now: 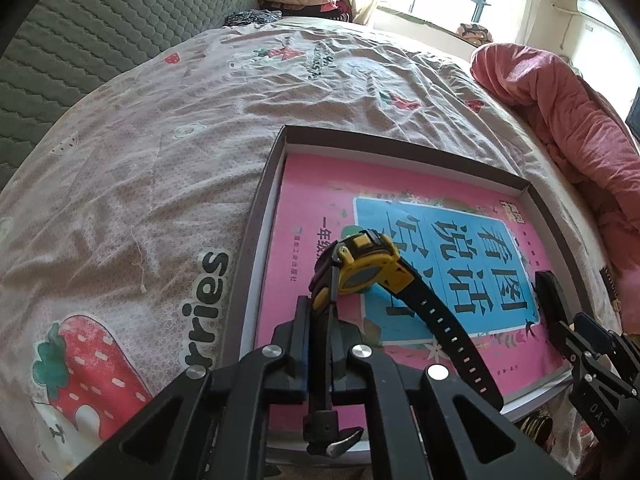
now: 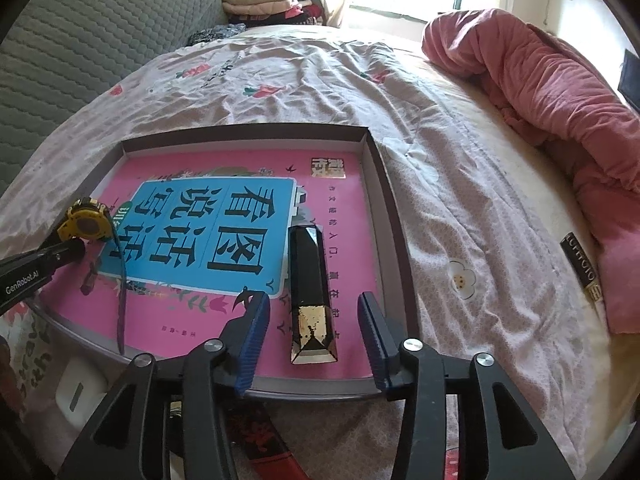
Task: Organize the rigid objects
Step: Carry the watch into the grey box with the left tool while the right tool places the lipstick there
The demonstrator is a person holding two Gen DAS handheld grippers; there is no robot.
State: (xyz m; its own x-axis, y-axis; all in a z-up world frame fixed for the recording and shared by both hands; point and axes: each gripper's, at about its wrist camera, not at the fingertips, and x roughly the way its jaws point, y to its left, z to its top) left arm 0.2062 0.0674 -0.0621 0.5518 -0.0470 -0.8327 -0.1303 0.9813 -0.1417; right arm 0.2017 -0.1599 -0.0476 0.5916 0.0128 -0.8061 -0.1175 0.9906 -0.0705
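A shallow grey box lies on the bed with a pink book flat inside it. My left gripper is shut on the strap of a yellow and black watch, holding it over the book's left part. The watch's other strap hangs free. A black faceted bar with a gold end lies on the book near the box's right wall. My right gripper is open, its blue pads either side of the bar and clear of it.
A rumpled pink quilt lies at the right of the bed. A grey quilted headboard rises at the left, and folded clothes are stacked at the far end. Below the box's near edge lie a white object and a red and black strip.
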